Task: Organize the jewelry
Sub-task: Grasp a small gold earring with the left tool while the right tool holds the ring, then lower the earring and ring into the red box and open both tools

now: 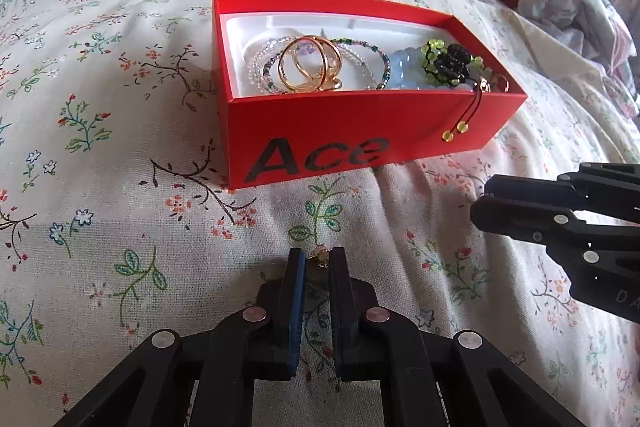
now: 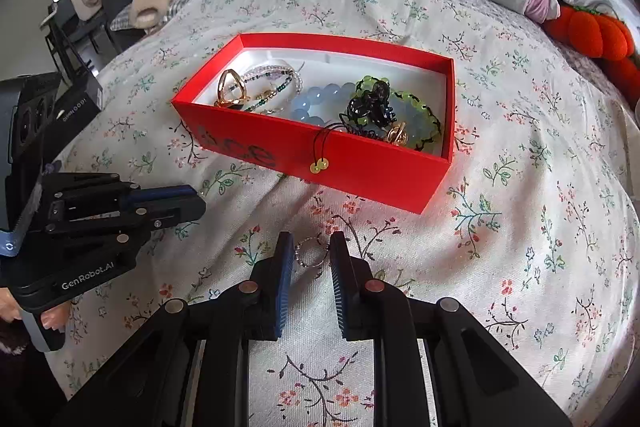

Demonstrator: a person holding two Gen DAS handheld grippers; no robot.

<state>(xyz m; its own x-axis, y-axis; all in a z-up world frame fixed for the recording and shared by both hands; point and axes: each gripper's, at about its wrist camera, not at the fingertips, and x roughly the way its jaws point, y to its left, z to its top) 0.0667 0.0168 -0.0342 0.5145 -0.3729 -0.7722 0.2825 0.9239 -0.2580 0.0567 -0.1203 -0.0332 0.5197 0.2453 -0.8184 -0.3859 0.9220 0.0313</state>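
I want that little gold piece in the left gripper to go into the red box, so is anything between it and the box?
Nothing visible blocks it. Only bare floral bedspread lies between the left gripper, holding the small gold piece, and the red box. The box's near wall must be cleared, and the right gripper sits off to the side.

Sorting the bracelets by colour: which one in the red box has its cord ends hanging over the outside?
The green beaded bracelet at the right end of the red box. Its cord, tipped with two yellow-green beads, drapes over the front wall; the pale blue bracelet lies wholly inside.
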